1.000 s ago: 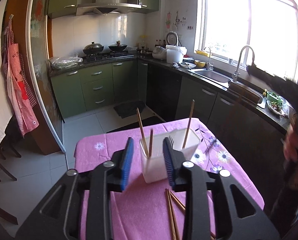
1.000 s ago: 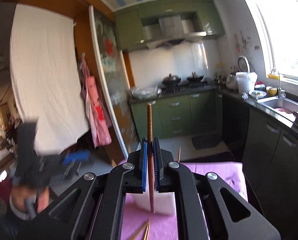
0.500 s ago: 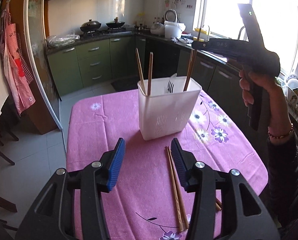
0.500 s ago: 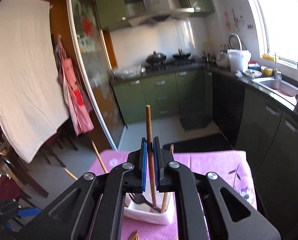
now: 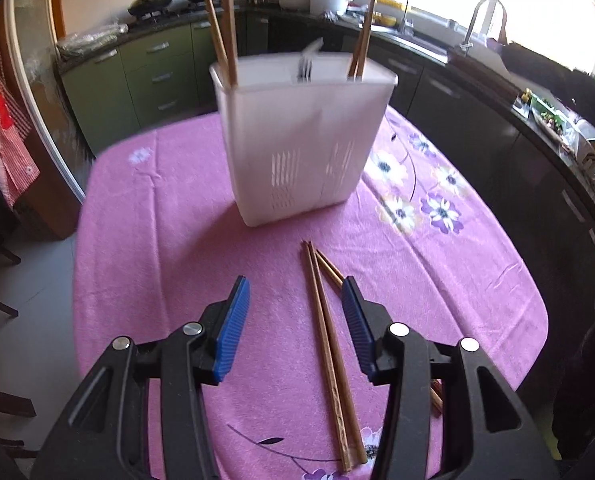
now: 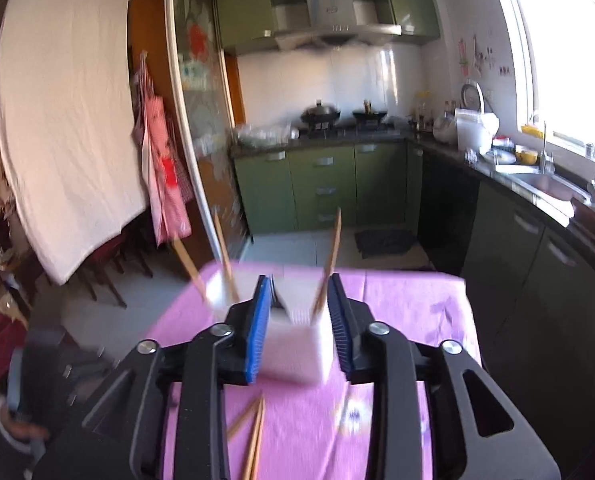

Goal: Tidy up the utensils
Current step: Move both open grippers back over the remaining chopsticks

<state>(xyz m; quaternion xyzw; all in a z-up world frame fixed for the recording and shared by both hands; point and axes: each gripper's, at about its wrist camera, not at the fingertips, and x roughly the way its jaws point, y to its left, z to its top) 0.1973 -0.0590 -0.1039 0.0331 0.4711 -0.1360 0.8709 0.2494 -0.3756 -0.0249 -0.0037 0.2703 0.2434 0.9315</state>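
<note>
Left wrist view: white utensil caddy (image 5: 303, 136) sits upper centre of frame on the pink floral tablecloth (image 5: 169, 240). Chopsticks stand in it at both ends, two at the left (image 5: 221, 28), two at the right (image 5: 361, 36), with a fork (image 5: 305, 68) tines-up between them. Loose chopsticks (image 5: 325, 336) lie flat on the cloth in lower centre, in front of the caddy and apart from it.

My left gripper (image 5: 295, 320) is wide open and empty, hovering low over the cloth; the loose chopsticks run between its blue pads (image 5: 231, 328), nearer the right pad, no contact I can confirm.

Right wrist view: my right gripper (image 6: 297, 320) is also open and empty, caddy (image 6: 297, 356) visible between its fingers at frame centre, chopsticks leaning out of it. Frame is motion-blurred. More loose chopsticks (image 6: 253, 436) at bottom centre.

Writing: range hood (image 6: 333, 20) in the upper centre carries a small badge, unreadable. Wall stickers (image 6: 477, 56) at upper right, too small to read.
</note>
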